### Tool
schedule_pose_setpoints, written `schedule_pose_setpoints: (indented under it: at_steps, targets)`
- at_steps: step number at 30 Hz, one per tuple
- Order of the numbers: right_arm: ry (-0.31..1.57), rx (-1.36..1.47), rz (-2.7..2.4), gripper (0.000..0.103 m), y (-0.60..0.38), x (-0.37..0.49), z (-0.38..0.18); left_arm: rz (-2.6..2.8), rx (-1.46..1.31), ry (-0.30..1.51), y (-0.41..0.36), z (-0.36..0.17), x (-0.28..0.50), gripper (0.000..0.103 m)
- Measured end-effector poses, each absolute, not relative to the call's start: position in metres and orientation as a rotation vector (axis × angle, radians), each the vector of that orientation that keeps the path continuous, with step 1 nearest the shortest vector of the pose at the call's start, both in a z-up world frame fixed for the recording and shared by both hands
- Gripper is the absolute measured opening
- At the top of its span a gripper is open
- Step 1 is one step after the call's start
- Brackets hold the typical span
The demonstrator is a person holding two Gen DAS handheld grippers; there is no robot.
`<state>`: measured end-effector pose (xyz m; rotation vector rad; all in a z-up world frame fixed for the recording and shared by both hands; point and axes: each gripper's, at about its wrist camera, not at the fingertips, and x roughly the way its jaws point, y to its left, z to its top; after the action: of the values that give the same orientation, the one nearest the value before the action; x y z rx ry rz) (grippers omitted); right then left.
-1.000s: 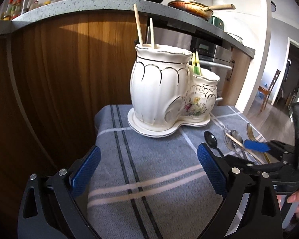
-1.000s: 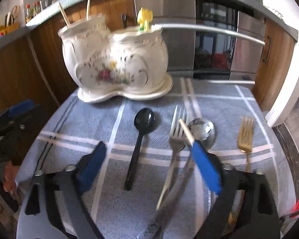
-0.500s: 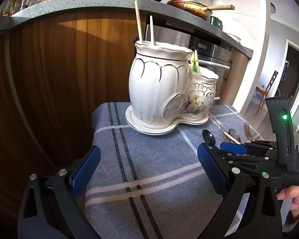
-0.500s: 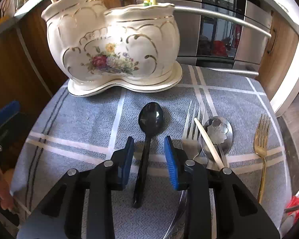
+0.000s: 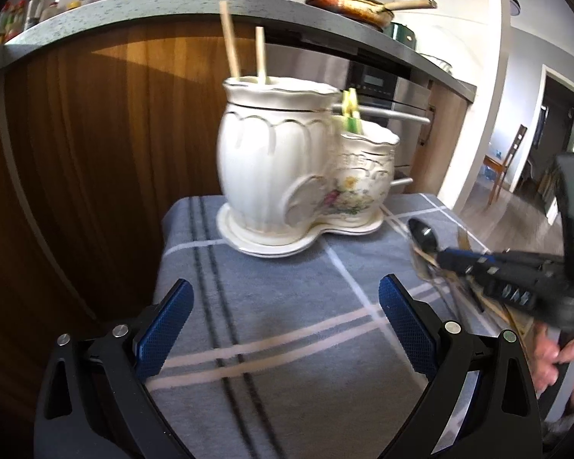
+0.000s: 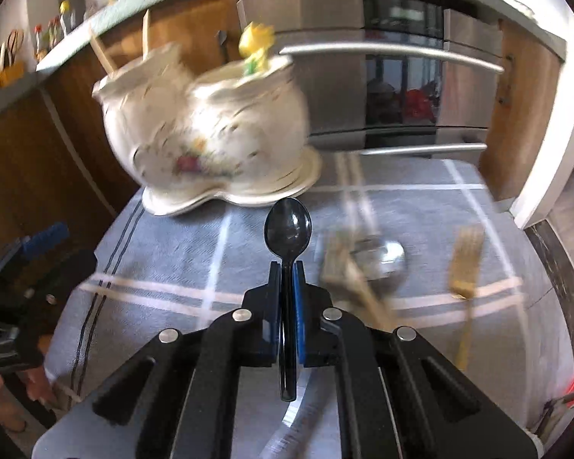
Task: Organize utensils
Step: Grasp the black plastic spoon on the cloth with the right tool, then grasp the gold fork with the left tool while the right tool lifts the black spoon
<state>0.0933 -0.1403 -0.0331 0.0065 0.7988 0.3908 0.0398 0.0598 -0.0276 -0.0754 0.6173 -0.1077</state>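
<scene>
- A white ceramic utensil holder (image 5: 287, 176) with gold trim and a flower motif is seen on its matching saucer near the far edge of the grey striped cloth (image 5: 287, 306) that covers the small table.
- The holder is formed of two joined compartments: a taller one and a lower, rounder one.
- Two wooden chopsticks (image 5: 245, 51) are held upright in the taller compartment; they rise well above its rim.
- A yellow-green topped utensil (image 6: 256, 48) is seen standing in the lower compartment; what kind it is cannot be told.
- The right gripper (image 6: 287, 267) is closed tightly on the neck of a black spoon (image 6: 288, 227), its jaws having just been closing around it; the bowl of the spoon points toward the holder, and the handle runs back between the blue pads.
- The spoon is held in front of the holder, apart from it.
- A silver spoon (image 6: 382, 258), a silver fork, a loose chopstick and a gold fork (image 6: 465, 264) are left lying on the cloth toward its right edge, all blurred.
- The left gripper (image 5: 283, 317) is held with its jaws wide apart over the near left part of the cloth; nothing is between them.
</scene>
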Motion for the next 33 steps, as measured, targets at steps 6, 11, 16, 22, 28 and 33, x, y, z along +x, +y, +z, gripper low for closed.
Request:
schedule_pose_setpoints:
  at_steps: [6,11,16,22,28,33]
  targets:
    - [0.743,0.062,0.327,0.006,-0.187,0.090,-0.013,-0.194,-0.070,0.666,0.024,-0.034,0.052,0.097]
    - [0.711,0.104,0.298,0.006,-0.215,0.088,-0.004,-0.317,-0.080,0.732,-0.015,-0.043,0.068,0.097]
    - [0.705,0.134,0.289,0.006,-0.235,0.088,-0.002,-0.380,-0.091,0.805,-0.047,-0.052,0.085,0.094]
    - [0.703,0.157,0.280,0.006,-0.243,0.089,-0.006,-0.405,-0.067,0.816,-0.076,-0.054,0.095,0.085]
    - [0.689,0.174,0.277,0.006,-0.254,0.087,-0.005,-0.412,-0.053,0.849,-0.082,-0.063,0.101,0.064]
    - [0.690,0.198,0.267,0.006,-0.262,0.089,-0.007,-0.420,-0.064,0.866,-0.083,-0.067,0.102,0.052]
